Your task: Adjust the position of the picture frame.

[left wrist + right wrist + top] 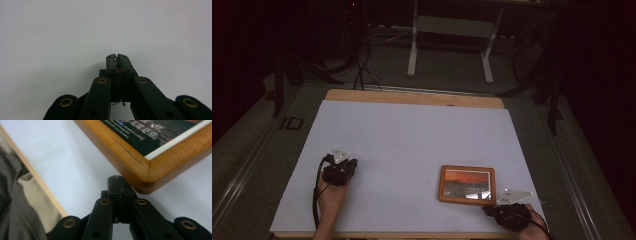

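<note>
Frame (pixel 467 185), wooden, with a reddish-orange picture under glass, lies flat on the white sheet (pixel 412 145) covering the table (pixel 412 97), toward its near right corner. Glass catches a glare patch at the lower edge. Sheet spans almost the whole tabletop; a strip of bare wood shows along the far edge.

Right gripper (pixel 511 212) sits at the near right edge, just beside the frame's near right corner. In the right gripper view the frame's rounded corner (pixel 145 182) lies right at the jaw tips (pixel 119 182), seemingly touching; contact cannot be confirmed. Jaws are pressed together, nothing between them. A ribbed cuff and grey sleeve (pixel 22 207) show beyond the table edge.

Left gripper (pixel 339 170) rests on the near left part of the sheet, well apart from the frame. In the left gripper view its jaws (pixel 117 62) are closed tip to tip, empty, over plain white sheet.
</note>
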`<state>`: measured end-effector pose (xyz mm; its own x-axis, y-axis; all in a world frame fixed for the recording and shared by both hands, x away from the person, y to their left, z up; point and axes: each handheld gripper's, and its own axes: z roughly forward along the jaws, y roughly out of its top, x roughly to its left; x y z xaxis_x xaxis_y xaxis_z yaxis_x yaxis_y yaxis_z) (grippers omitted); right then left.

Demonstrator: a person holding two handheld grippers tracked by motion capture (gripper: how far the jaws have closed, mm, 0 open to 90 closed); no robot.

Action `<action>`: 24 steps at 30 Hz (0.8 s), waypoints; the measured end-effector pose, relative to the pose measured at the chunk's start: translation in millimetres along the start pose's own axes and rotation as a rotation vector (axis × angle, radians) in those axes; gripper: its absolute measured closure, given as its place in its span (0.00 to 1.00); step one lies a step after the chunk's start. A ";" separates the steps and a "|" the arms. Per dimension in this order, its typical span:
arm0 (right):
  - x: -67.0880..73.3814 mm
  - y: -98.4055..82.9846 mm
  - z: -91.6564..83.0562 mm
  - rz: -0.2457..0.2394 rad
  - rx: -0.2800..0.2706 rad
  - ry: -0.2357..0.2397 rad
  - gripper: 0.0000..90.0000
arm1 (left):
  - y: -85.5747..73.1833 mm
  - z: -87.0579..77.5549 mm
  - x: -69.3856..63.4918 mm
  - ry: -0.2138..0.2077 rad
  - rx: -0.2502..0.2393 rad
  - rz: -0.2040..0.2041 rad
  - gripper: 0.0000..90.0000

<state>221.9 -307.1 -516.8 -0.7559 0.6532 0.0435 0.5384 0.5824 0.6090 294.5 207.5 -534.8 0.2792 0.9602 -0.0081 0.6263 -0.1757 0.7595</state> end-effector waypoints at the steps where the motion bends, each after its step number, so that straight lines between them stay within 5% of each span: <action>1: -2.9 -0.1 0.2 0.008 -0.003 0.001 1.00 | 0.2 0.0 -0.6 -0.006 -0.002 0.000 0.98; 8: -20.8 2.6 1.7 0.073 -0.002 -0.035 1.00 | 3.8 0.9 -14.2 -0.040 -0.002 0.037 0.98; 14: -37.7 11.0 7.6 0.135 0.007 -0.064 1.00 | 13.0 -0.2 -40.7 -0.106 -0.024 0.133 0.98; 24: -58.3 21.9 14.4 0.186 0.008 -0.107 1.00 | 17.8 0.7 -53.1 -0.149 -0.036 0.162 0.98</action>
<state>283.2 -325.5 -517.5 -0.5995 0.7973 0.0697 0.6681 0.4506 0.5921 291.3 153.2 -521.3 0.4805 0.8767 0.0219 0.5388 -0.3148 0.7814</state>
